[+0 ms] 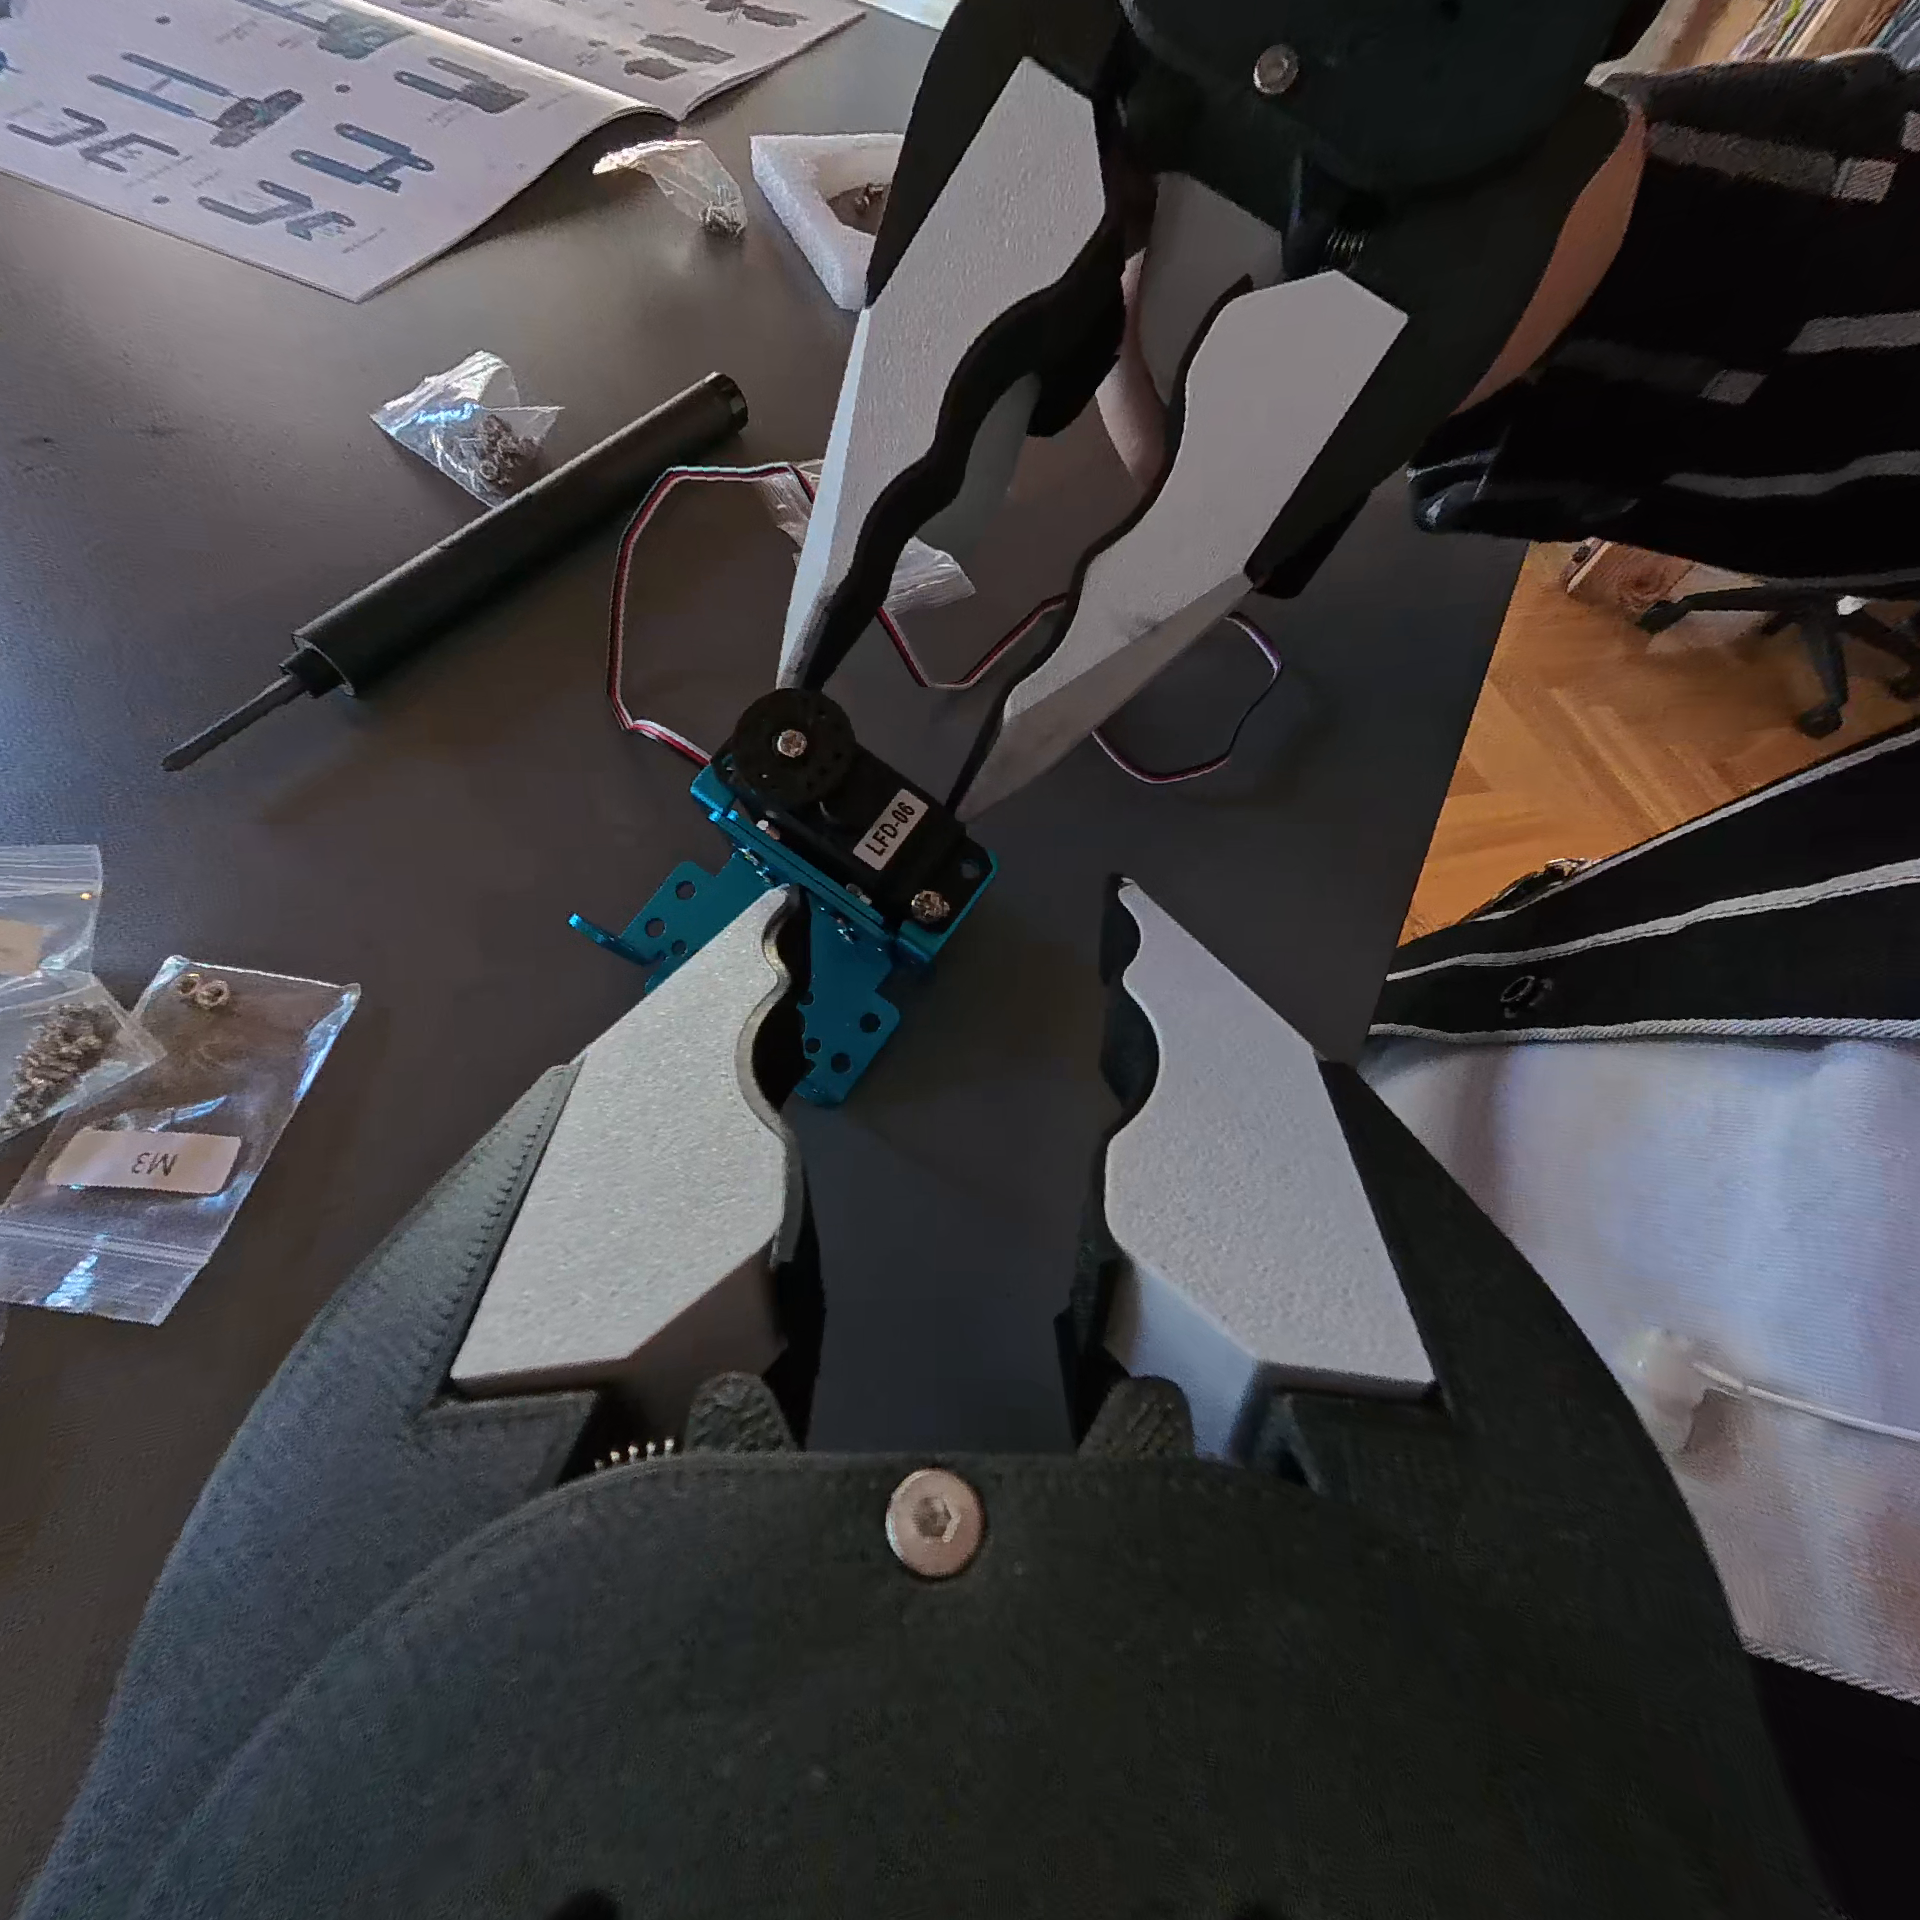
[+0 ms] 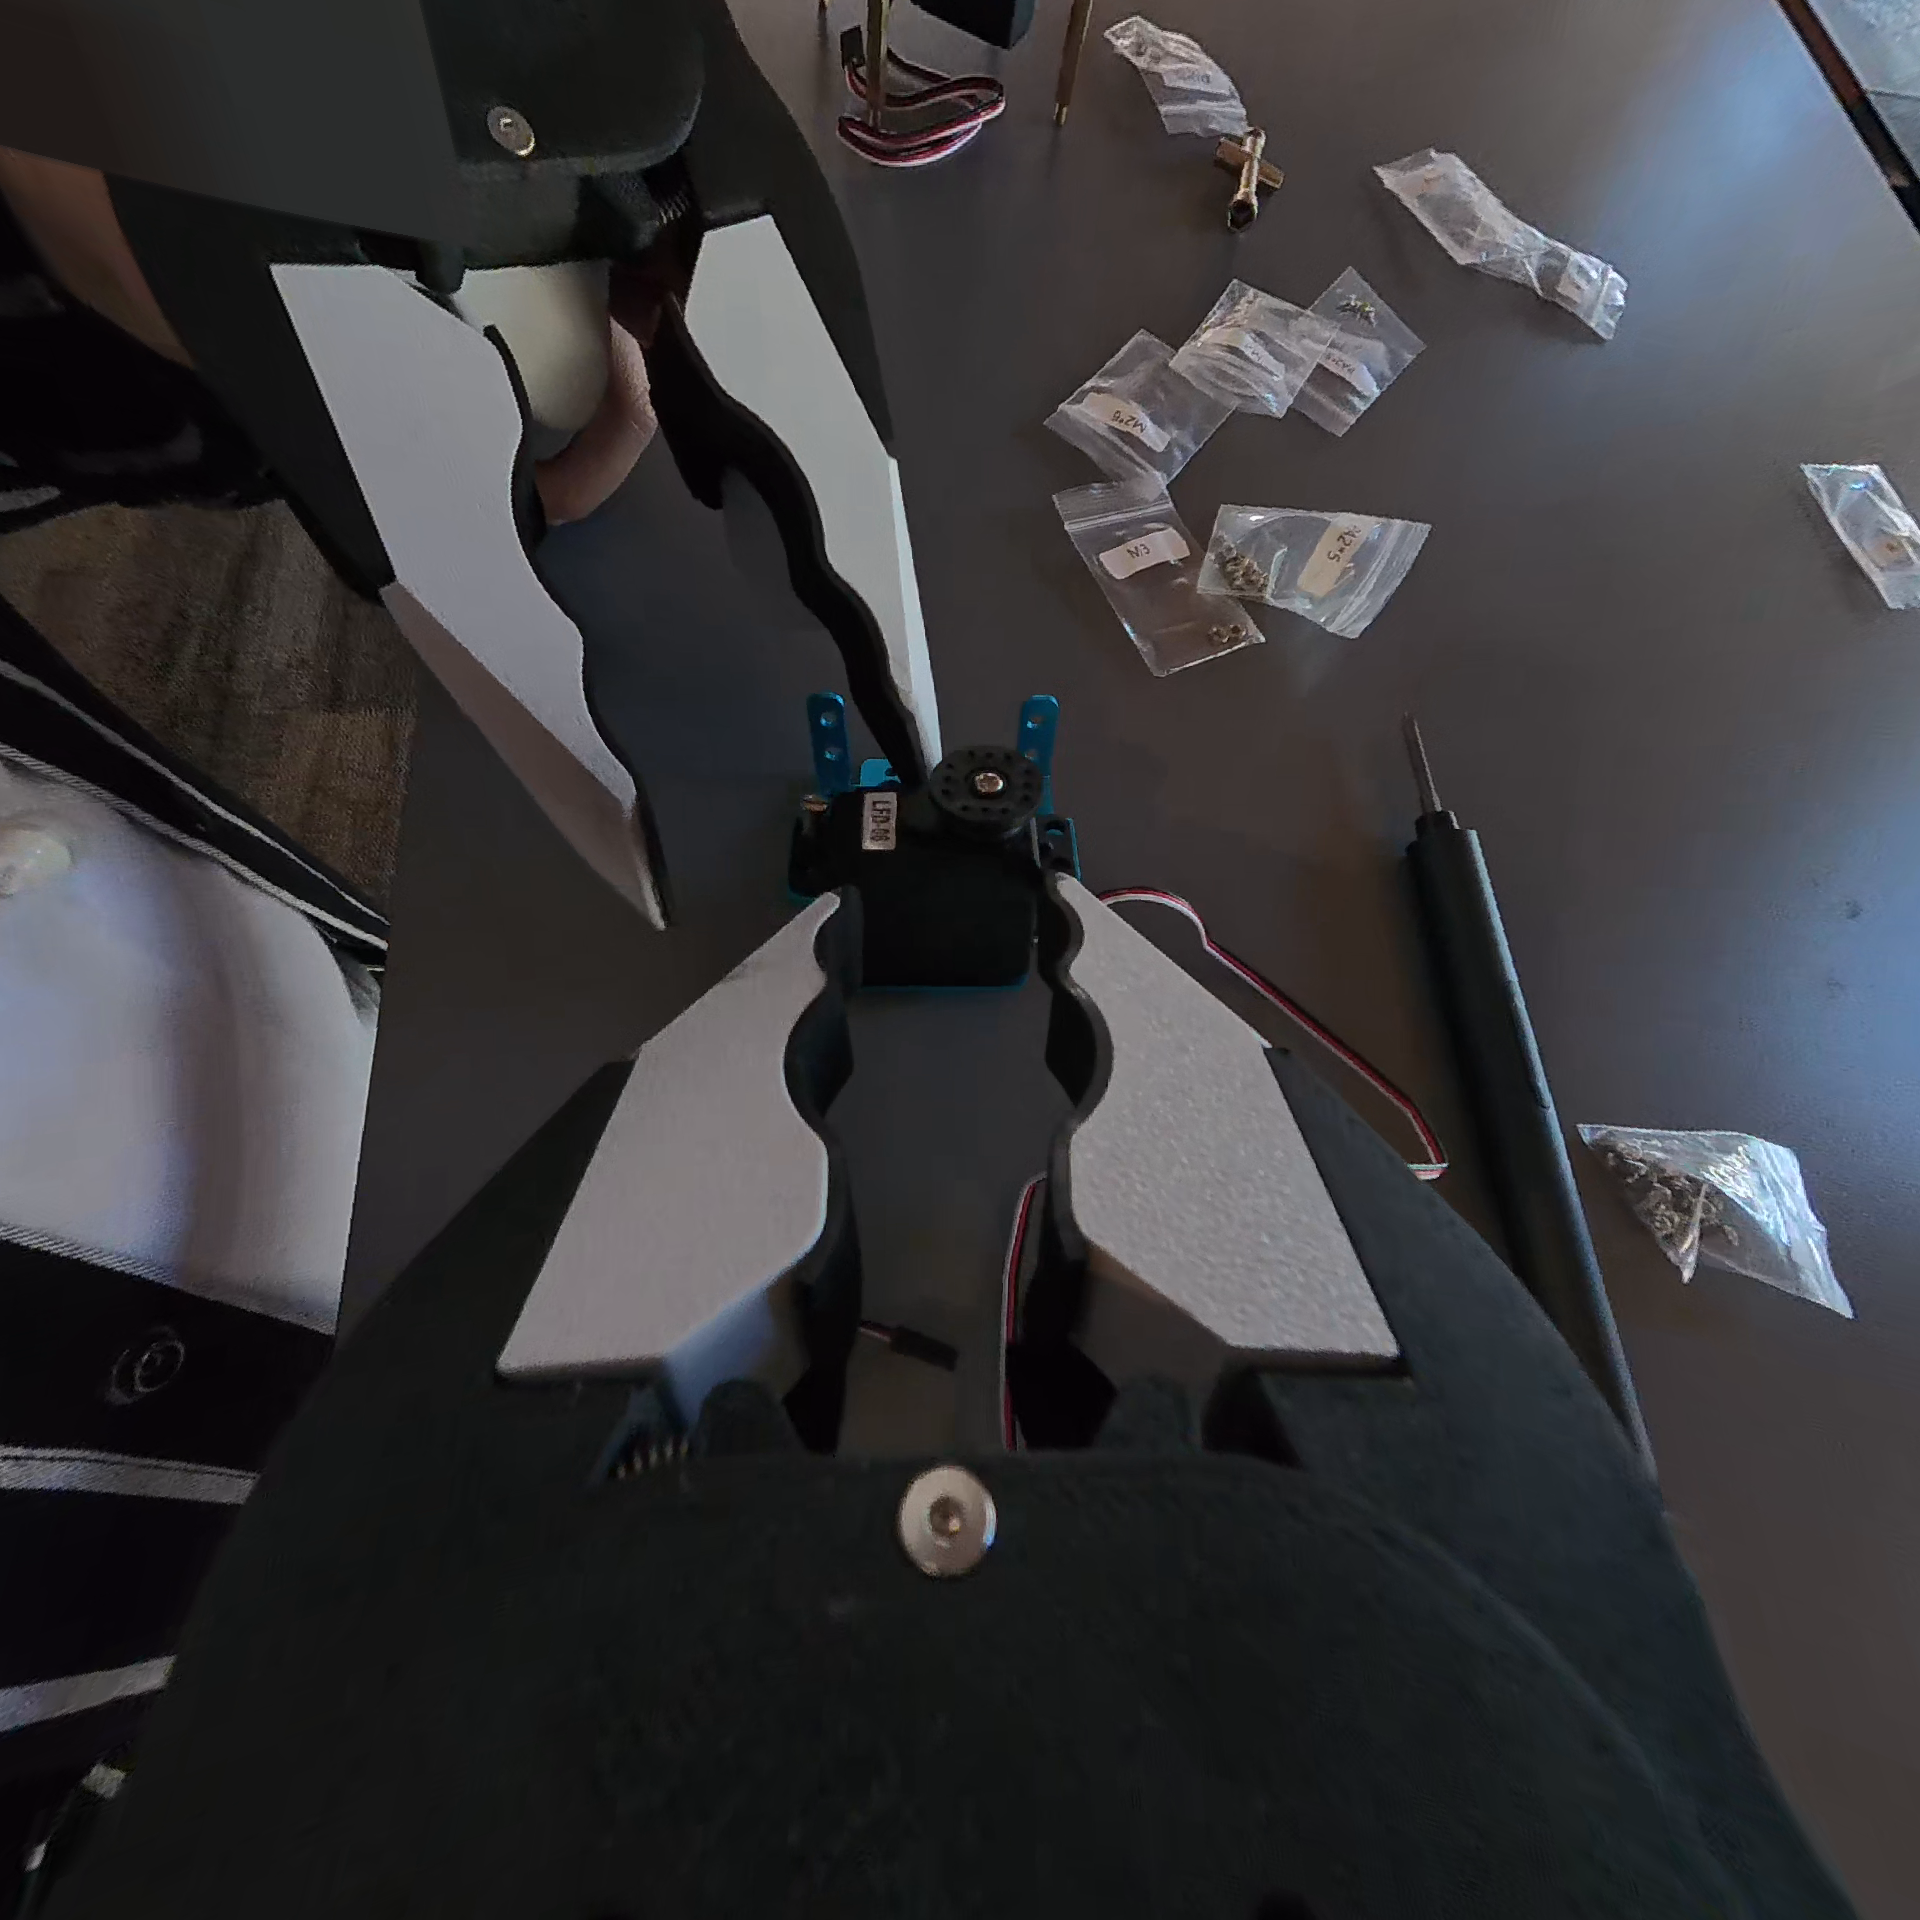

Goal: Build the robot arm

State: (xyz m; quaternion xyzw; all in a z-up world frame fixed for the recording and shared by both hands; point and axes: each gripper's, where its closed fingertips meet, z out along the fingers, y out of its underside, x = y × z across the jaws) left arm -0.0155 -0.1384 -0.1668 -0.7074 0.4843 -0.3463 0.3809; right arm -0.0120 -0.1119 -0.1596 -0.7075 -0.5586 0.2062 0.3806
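table [image 2: 1714, 831]: 1, dark grey | right gripper [image 2: 940, 909]: jaws clamped on 1 black servo [image 2: 935, 883] in blue bracket [image 1: 831, 997], frame centre | left gripper [image 1: 951, 899]: jaws apart, empty, touching bracket | screwdriver [image 1: 499, 551]: 1, left | screw bags [image 2: 1314, 561]: several, upper right

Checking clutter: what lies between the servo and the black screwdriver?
In the right wrist view, only the servo's red-white-black cable crosses bare table before the screwdriver.

Servo [image 2: 935, 883] between both claws; screwdriver [image 2: 1496, 1039] to its right
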